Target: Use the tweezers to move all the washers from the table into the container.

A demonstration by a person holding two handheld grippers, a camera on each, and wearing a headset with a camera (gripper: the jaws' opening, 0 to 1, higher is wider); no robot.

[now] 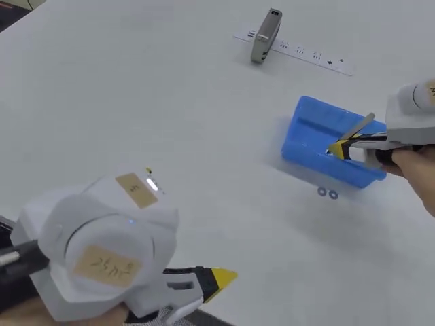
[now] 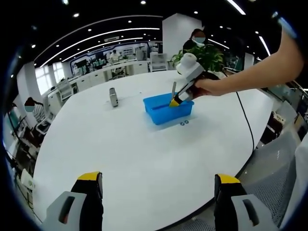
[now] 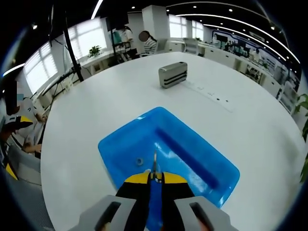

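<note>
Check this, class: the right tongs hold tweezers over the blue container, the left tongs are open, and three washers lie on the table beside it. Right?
No: the head view shows two washers, not three, on the table beside the blue container. The right tongs do hold the tweezers over it; the left tongs are open.

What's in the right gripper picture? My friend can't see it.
The right hand-held gripper holds tweezers over a blue container with one washer inside. A grey box sits farther back on the white table.
</note>
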